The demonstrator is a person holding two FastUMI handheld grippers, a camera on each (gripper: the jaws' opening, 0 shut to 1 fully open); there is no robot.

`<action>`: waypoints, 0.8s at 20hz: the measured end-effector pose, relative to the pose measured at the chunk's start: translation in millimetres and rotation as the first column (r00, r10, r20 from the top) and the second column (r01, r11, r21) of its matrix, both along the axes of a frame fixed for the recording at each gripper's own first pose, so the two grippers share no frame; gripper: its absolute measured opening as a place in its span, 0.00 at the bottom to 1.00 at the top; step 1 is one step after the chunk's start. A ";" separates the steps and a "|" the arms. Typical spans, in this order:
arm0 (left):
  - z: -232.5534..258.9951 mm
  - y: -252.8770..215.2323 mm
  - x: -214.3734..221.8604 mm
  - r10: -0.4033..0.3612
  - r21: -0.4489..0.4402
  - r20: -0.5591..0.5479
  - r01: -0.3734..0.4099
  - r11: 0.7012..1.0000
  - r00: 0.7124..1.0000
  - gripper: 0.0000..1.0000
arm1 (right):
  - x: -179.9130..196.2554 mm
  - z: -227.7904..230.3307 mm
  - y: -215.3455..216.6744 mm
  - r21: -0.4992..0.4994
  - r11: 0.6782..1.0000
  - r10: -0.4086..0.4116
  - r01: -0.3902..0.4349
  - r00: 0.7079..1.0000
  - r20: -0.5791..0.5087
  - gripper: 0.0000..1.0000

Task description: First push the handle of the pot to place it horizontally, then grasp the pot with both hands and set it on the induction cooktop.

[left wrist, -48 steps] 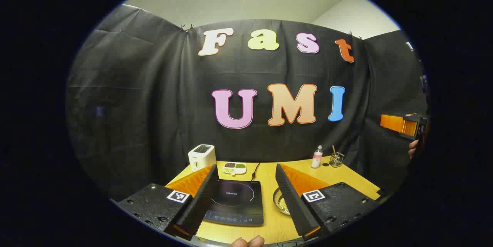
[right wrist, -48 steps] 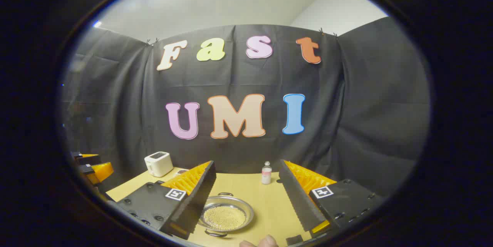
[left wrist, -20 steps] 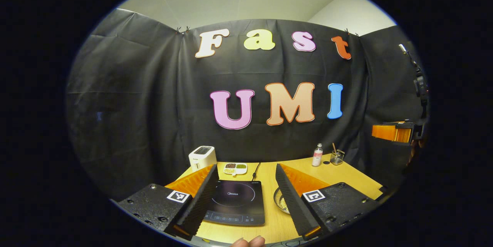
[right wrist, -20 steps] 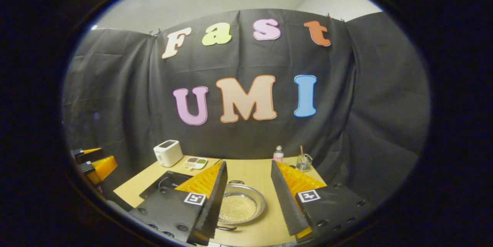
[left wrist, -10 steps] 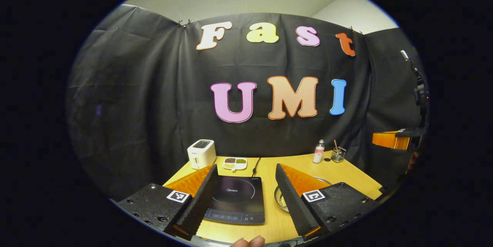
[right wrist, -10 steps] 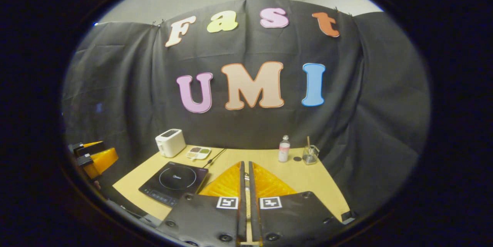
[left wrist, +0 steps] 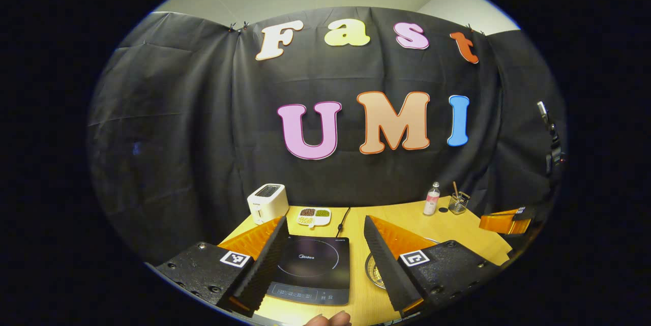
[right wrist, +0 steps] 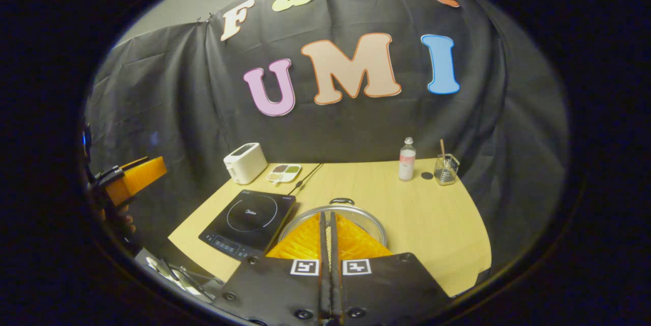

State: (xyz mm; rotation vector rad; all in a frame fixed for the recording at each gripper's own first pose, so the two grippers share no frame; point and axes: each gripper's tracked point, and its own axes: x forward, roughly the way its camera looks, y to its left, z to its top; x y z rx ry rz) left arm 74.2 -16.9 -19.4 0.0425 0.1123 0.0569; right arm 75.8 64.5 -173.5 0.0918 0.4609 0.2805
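Over the pot point(right wrist: 333, 216), right gripper point(right wrist: 328, 229) was lowered, fingers pressed together; left gripper point(left wrist: 321, 260) fingers spread above induction cooktop point(left wrist: 311, 270); toaster point(right wrist: 245, 163) behind.

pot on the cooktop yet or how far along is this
Nothing looks done: the pot sits on the table beside the induction cooktop, whose surface is bare. In hand: the right gripper, fingers closed, is over the pot, far handle visible beyond. The left gripper is open above the cooktop. Left: handle push, two-handed lift, placement.
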 end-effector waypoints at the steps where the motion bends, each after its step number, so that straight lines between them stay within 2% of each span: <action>1: -1.8 -1.6 3.0 0.000 0.004 -0.001 0.000 1.000 1.000 0.91 | 1.1 -6.8 2.9 0.019 1.000 0.008 -0.008 1.000 -0.017 0.00; 3: -5.3 -1.7 12.3 0.000 0.006 -0.009 0.000 1.000 1.000 0.92 | 2.0 -27.3 5.2 0.033 0.999 0.018 -0.016 0.998 -0.068 0.03; 7: -26.3 1.2 37.0 -0.053 -0.021 -0.049 0.052 0.998 0.997 0.92 | 0.1 -71.9 21.4 0.051 0.999 0.005 0.006 0.978 -0.207 0.00; 11: -42.1 13.3 74.0 -0.137 -0.017 -0.069 0.136 0.990 0.988 0.92 | -5.3 -112.9 36.7 0.015 0.997 -0.069 0.078 0.942 -0.329 0.02; 14: -62.4 17.7 96.9 -0.225 -0.054 -0.090 0.221 0.974 0.970 0.92 | -10.6 -138.3 47.3 -0.002 0.991 -0.125 0.136 0.910 -0.396 0.00; 16: -80.4 21.5 107.4 -0.254 -0.087 -0.126 0.244 0.966 0.959 0.92 | -19.7 -156.3 52.6 -0.037 0.989 -0.143 0.141 0.886 -0.441 0.03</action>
